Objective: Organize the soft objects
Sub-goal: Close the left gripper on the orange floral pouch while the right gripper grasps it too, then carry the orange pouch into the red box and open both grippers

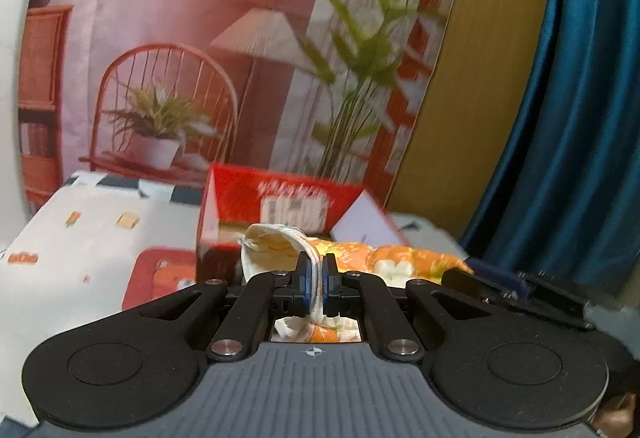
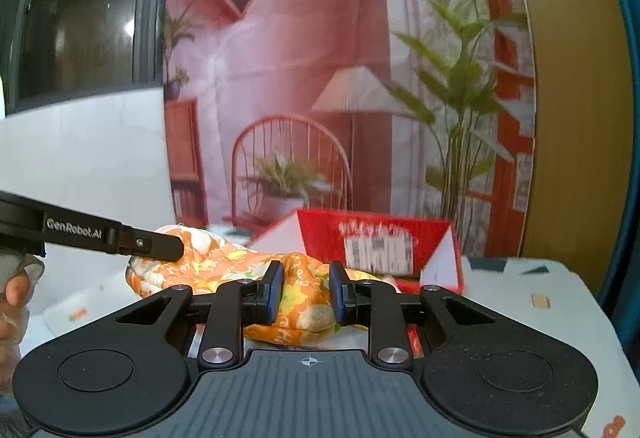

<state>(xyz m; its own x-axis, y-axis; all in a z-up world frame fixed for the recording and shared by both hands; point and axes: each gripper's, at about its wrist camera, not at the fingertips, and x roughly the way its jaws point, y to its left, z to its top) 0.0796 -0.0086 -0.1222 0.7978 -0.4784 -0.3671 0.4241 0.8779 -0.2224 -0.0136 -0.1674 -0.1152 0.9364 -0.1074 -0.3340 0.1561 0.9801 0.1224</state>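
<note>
Behind everything, a backdrop (image 2: 320,78) printed with a pink room, chair, lamp and plants; right of it a blue curtain (image 1: 580,118). Below, a white surface (image 1: 80,230) with small orange and red prints. At its far side, an open red box (image 2: 376,238) with white flaps and a blurred label.

In front of the box, a soft orange cloth (image 2: 224,262) with yellow and white flowers and a cream underside, bunched and raised off the surface, strung between both tools. Long axis roughly side to side across both views, sagging a little in the middle; cream edge turned up at the left end, rolled into an open cone.

Left tool (image 1: 319,284): clenched tight on a thin folded edge of the cloth, blue pads nearly touching with only the fabric between. Seen from the right wrist view as a black finger pressed into the cloth's left end, a person's hand (image 2: 12,302) behind it.

Right tool (image 2: 306,294): narrowly parted, pinching a thicker bunch of the same cloth, fabric bulging between and below the fingers (image 2: 274,290).
</note>
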